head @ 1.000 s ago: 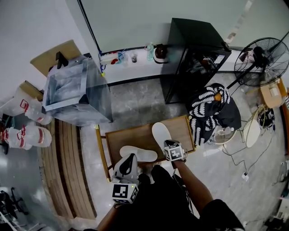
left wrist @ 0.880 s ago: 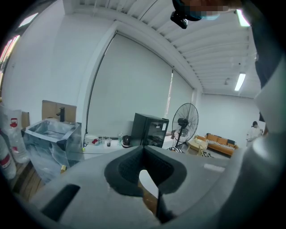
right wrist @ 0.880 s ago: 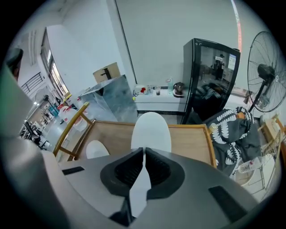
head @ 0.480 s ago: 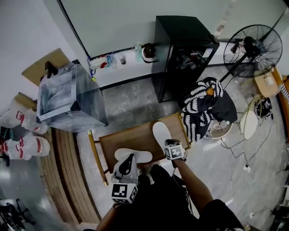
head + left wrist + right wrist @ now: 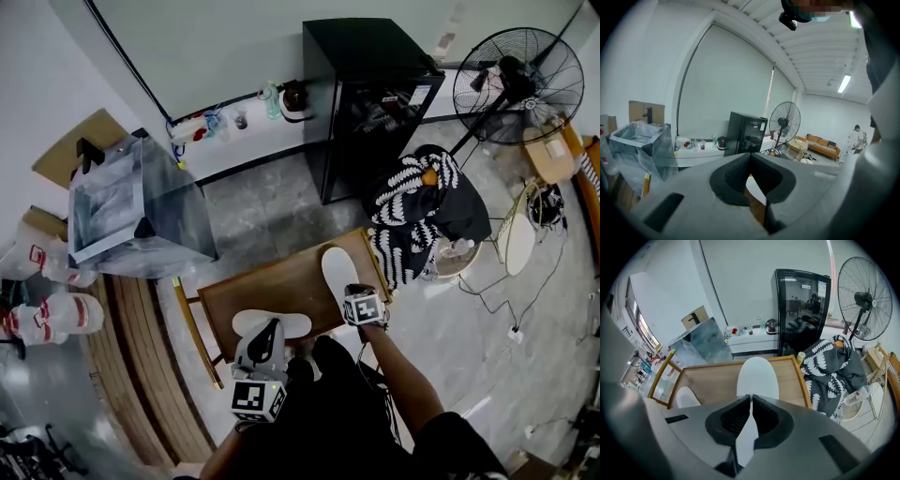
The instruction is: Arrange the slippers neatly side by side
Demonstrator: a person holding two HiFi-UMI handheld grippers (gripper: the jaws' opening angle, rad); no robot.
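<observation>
Two flat white slippers lie on a low wooden table (image 5: 272, 286). The right slipper (image 5: 337, 270) points away from me near the table's right end, and my right gripper (image 5: 350, 296) is shut on its near end; in the right gripper view this slipper (image 5: 757, 375) runs forward from between the pads of that gripper (image 5: 751, 400). The left slipper (image 5: 272, 324) lies crosswise at the table's near edge. My left gripper (image 5: 271, 330) sits at its near side, its jaws together with a white sliver between them in the left gripper view (image 5: 750, 158). The left slipper's toe (image 5: 685, 397) also shows in the right gripper view.
A black cabinet (image 5: 366, 94) stands beyond the table, a chair with patterned clothing (image 5: 422, 211) at its right end and a standing fan (image 5: 516, 80) further right. A clear plastic box (image 5: 131, 216) and wooden slats (image 5: 141, 375) lie to the left. Cables run over the floor at the right.
The head view has swung, so the room sits lower and further left in it. Both grippers keep their places at the slippers; the slippers have hardly moved on the table.
</observation>
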